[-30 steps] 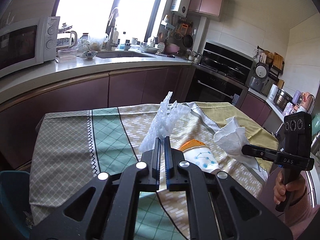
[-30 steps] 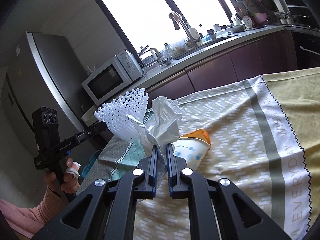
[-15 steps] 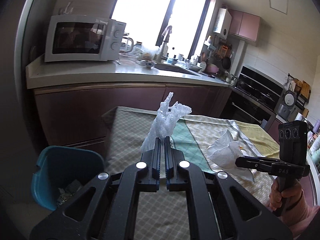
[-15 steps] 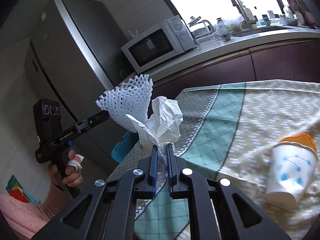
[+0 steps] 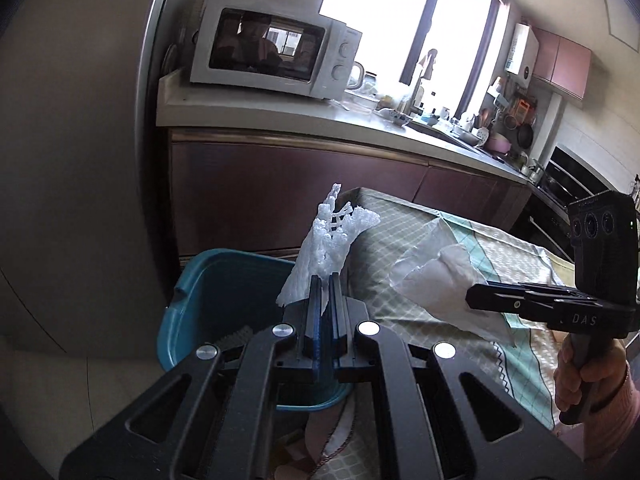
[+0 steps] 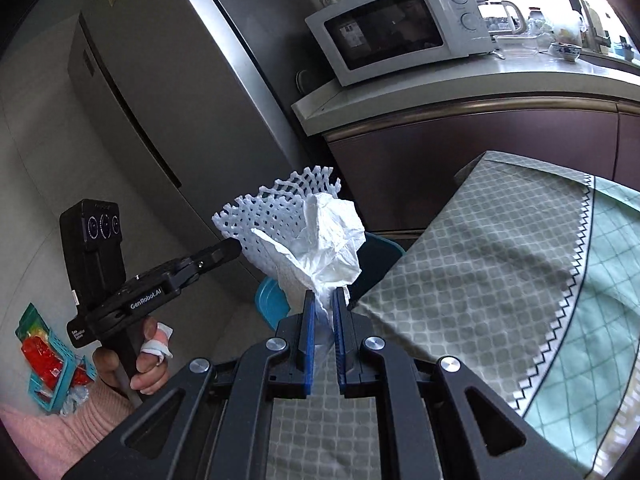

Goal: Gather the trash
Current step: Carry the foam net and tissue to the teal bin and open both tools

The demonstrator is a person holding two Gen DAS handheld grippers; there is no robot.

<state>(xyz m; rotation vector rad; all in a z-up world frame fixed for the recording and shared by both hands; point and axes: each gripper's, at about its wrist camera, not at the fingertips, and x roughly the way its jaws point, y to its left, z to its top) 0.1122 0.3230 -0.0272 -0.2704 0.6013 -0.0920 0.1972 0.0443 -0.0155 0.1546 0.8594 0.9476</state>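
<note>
Teal bin (image 5: 224,280): on the floor by the bench (image 5: 460,264) end, directly below and ahead of my left claw.
Left claw (image 5: 325,280): pressed together on the white foam net (image 5: 332,240), its long axis pointing up over the bin; nearer hand.
Right claw (image 6: 323,295): pinching the crumpled tissue (image 6: 328,240), above the bench corner, bin just beyond.

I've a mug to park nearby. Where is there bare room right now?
The tablecloth's near corner is bare, bordered by the table edge and the zigzag seam. Counter in front of the microwave is bare too. Crowded: over the teal bin, where the foam net and tissue hang.
</note>
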